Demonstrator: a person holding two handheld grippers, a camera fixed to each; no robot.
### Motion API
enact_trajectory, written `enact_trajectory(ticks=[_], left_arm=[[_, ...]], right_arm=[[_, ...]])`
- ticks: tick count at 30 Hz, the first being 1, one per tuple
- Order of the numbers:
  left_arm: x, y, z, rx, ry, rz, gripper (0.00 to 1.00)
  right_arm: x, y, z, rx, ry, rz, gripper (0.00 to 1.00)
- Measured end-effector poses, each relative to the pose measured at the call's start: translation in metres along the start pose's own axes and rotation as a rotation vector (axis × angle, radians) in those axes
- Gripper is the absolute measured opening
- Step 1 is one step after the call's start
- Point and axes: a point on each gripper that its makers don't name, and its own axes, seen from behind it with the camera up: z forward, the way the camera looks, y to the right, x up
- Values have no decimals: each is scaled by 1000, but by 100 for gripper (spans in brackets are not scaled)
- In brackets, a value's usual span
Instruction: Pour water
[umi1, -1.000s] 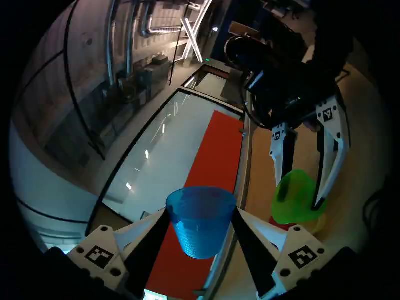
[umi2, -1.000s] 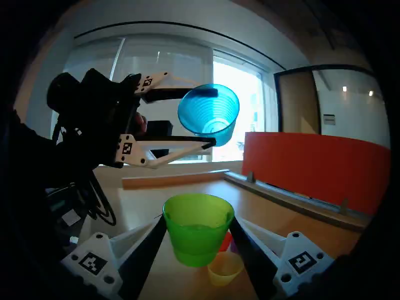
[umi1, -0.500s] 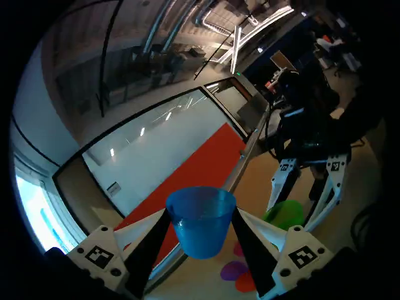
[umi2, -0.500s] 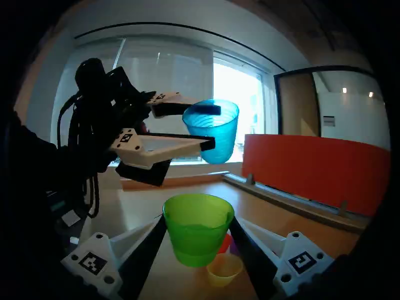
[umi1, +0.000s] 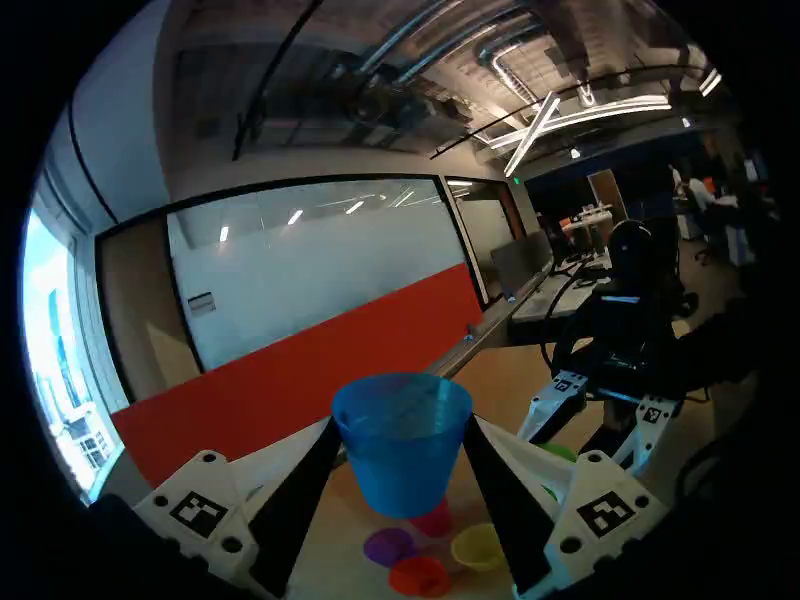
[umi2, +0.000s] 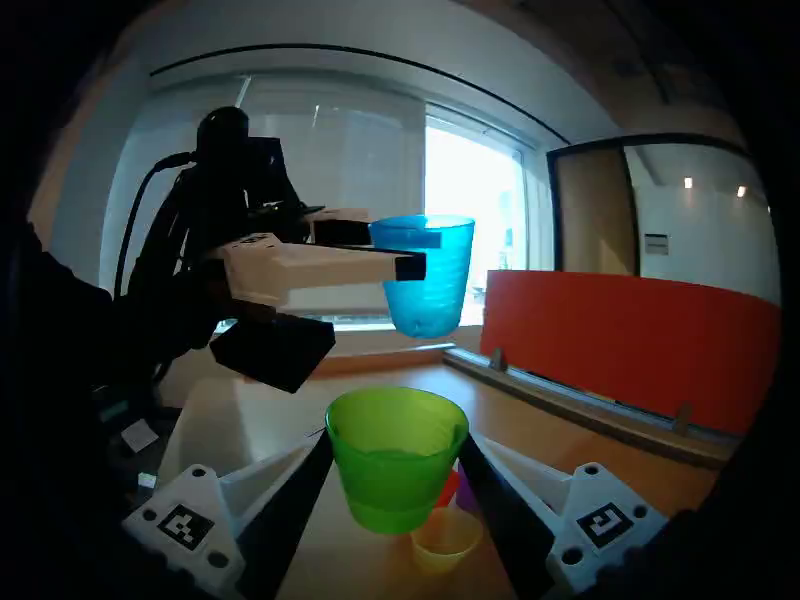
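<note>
A blue ribbed cup (umi1: 400, 450) stands upright between the fingers of my left gripper (umi1: 400, 430), which is shut on it. In the right gripper view the same blue cup (umi2: 425, 275) hangs level, above and just behind the green cup, with the left gripper (umi2: 420, 252) clamped on it from the left. A green translucent cup (umi2: 397, 460) sits upright in my right gripper (umi2: 397, 445), which is shut on it; a faint liquid line shows low inside. In the left gripper view the right gripper (umi1: 582, 450) is lower right, its green cup (umi1: 556, 452) barely showing.
Small cups lie on the wooden table (umi2: 560, 450) below: yellow (umi2: 445, 535), red (umi2: 451, 486), and in the left gripper view purple (umi1: 388, 546), red (umi1: 420, 576) and yellow (umi1: 478, 546). A red partition (umi2: 640, 340) runs along the table's far edge. Cables and a person's sleeve (umi2: 60, 330) are at left.
The left gripper has rolled back from a tilt, bringing the blue cup from mouth-forward to upright. The right gripper and the green cup have stayed still.
</note>
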Motion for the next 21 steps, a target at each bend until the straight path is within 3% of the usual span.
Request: enact_trajectory(ticks=[6,15,21], left_arm=[[-1,-5,-1,-7,9,-92,85],[-2,-5,-4,-17,7,-118,84],[-16,-4,-6,-26,-31,-125,85]], right_arm=[[0,1,-1,-4,0,-2,90],[1,5,-2,-7,-1,5,90],[2,9,-7,-12,-20,11,90]])
